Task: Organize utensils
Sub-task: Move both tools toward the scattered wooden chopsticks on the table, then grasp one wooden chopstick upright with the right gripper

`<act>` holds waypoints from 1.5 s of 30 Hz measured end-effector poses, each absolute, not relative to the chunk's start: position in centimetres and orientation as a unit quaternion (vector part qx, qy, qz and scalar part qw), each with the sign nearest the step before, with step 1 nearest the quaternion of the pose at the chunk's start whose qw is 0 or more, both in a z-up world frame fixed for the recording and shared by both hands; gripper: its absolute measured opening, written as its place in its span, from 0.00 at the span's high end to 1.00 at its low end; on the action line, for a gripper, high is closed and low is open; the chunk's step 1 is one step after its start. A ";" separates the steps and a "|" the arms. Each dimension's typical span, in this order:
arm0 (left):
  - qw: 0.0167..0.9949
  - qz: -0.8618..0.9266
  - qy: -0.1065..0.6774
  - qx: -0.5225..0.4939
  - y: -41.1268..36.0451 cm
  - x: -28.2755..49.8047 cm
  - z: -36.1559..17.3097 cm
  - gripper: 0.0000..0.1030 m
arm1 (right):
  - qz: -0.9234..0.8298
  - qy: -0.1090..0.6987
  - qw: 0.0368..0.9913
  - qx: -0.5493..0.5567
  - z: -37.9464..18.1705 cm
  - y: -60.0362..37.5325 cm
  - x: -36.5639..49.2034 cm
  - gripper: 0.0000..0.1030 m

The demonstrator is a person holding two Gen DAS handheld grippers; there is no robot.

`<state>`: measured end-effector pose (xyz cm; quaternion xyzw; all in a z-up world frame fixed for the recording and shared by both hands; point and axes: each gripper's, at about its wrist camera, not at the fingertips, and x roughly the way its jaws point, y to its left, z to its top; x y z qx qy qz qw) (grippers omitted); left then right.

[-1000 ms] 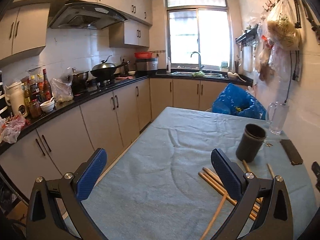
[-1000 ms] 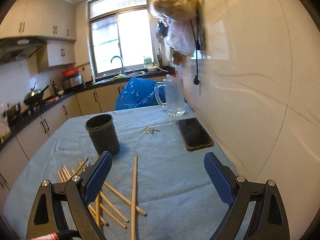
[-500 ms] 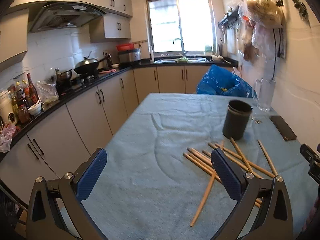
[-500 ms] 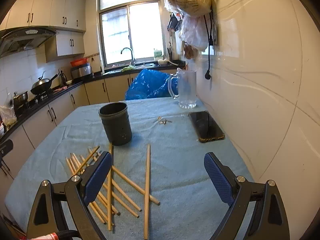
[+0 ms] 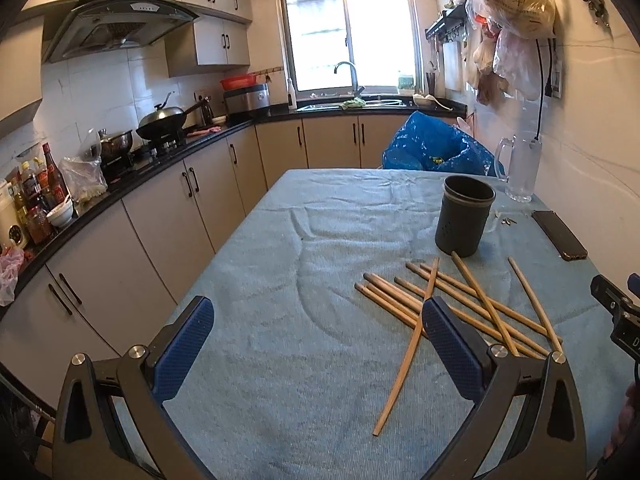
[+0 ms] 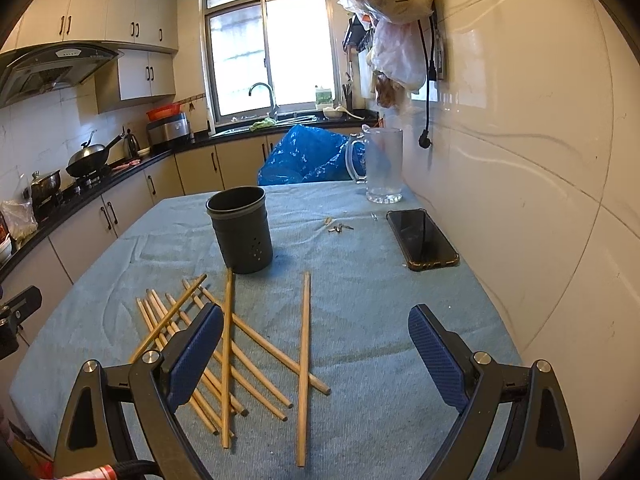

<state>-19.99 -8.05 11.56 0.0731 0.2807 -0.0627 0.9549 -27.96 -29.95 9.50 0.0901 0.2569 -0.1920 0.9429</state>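
While peeking through the left wrist cam: left claw [image 5: 316, 344] spread wide, gripping nothing, ribbed blue pads. Wrinkly teal cloth over the desk [image 5: 280, 248]. Roughly nine thin wooden chopsticks [image 5: 460, 304] scattered loose, ahead-right of the claw, some tucked behind its right pad. One dark round holder [image 5: 464, 218] upright just past them, little holes in its wall.

Over on the right wrist cam: right claw [image 6: 316, 344] also spread, empty. Same chopsticks [image 6: 228, 344] lying ahead-left, one long stick [image 6: 305, 364] between the pads. Holder [image 6: 242, 236] beyond. One glossy black phone [image 6: 422, 238], one clear glass mug [image 6: 382, 170].
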 end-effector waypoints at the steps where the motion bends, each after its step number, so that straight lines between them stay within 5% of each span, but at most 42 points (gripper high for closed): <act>1: 0.954 -0.063 0.285 0.074 -8.1 -20.0 11.4 0.00 | -0.192 0.257 0.943 0.091 9.5 -29.9 -28.0 0.07; 18: 0.952 -0.062 0.290 0.076 -7.2 -22.2 11.9 0.00 | -0.243 0.162 0.953 0.076 12.2 -29.1 -32.3 0.06; 40: 0.947 -0.057 0.309 0.066 -5.3 -19.4 12.3 0.00 | -0.226 0.187 0.955 0.045 13.3 -31.3 -31.3 0.06; 45: 0.937 -0.104 0.327 0.068 -6.7 -17.5 12.4 0.00 | -0.139 0.296 0.941 0.082 12.5 -33.9 -26.1 0.06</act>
